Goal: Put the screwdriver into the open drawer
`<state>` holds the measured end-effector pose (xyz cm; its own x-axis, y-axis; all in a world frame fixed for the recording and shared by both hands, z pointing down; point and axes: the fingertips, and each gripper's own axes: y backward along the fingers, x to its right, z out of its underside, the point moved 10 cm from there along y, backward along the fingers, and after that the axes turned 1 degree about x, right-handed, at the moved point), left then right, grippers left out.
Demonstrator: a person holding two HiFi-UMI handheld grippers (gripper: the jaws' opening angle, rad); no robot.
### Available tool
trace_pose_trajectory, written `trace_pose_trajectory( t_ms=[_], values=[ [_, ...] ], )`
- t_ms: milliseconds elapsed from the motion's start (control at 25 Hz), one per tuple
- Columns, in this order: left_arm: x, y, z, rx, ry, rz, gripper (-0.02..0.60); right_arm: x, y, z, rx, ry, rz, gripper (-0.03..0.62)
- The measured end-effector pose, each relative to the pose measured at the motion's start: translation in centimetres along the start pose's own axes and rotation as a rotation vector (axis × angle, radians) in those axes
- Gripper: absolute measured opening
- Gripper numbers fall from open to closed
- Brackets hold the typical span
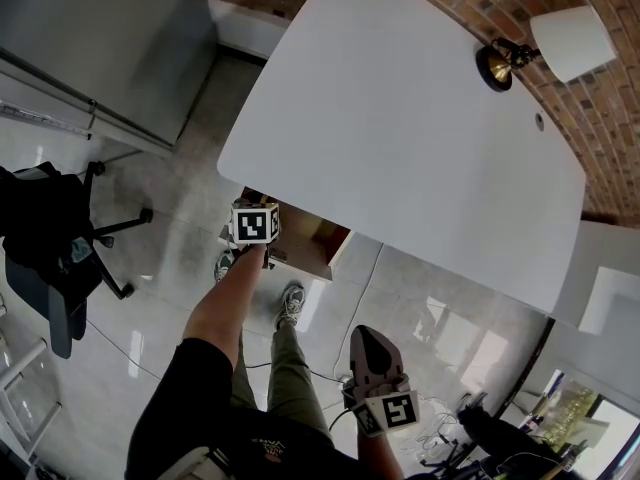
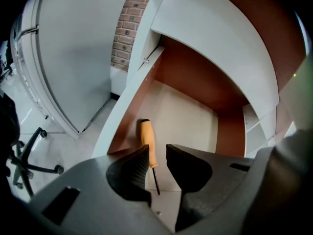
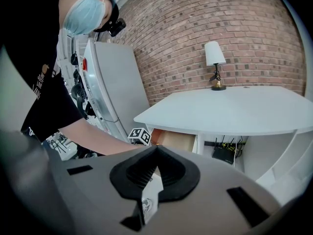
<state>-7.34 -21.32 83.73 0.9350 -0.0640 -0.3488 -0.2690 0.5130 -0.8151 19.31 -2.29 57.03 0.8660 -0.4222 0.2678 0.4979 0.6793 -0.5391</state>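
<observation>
Both tongs read clearly from where I sit. The left tongs [image 2: 157,164] stand released, with a plain gap between the two pads and nothing pinched there. The right tongs [image 3: 155,166] are clenched on nothing, held low and well away from the work. Through the left gap I see the screwdriver [image 2: 148,142] lying flat on the pale floor of the open drawer [image 2: 195,114]. Its orange handle is close beside the drawer's left wall and its thin shaft points back toward me. I judge the placing as good as done, so the step in hand is getting the left tongs out cleanly. I would hold them spread and draw them straight back and up along the line they point, since the shaft tip seems close under the pads and any closing or sideways drift could nudge it. I'd also mind the underside of the desk [image 1: 400,118] just above the drawer.
</observation>
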Motion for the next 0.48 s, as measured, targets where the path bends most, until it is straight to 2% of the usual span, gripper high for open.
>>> trace_pose_trajectory(
  t_ms=[320, 480],
  values=[
    [-0.2, 1.1, 0.0, 0.012, -0.020, 0.010, 0.103, -0.7, 0.1, -0.4, 0.009, 0.008, -0.007, -0.005],
    [0.0, 2.4, 0.1, 0.030, -0.052, 0.039, 0.093, -1.1, 0.1, -0.7, 0.023, 0.015, -0.013, -0.005]
  ],
)
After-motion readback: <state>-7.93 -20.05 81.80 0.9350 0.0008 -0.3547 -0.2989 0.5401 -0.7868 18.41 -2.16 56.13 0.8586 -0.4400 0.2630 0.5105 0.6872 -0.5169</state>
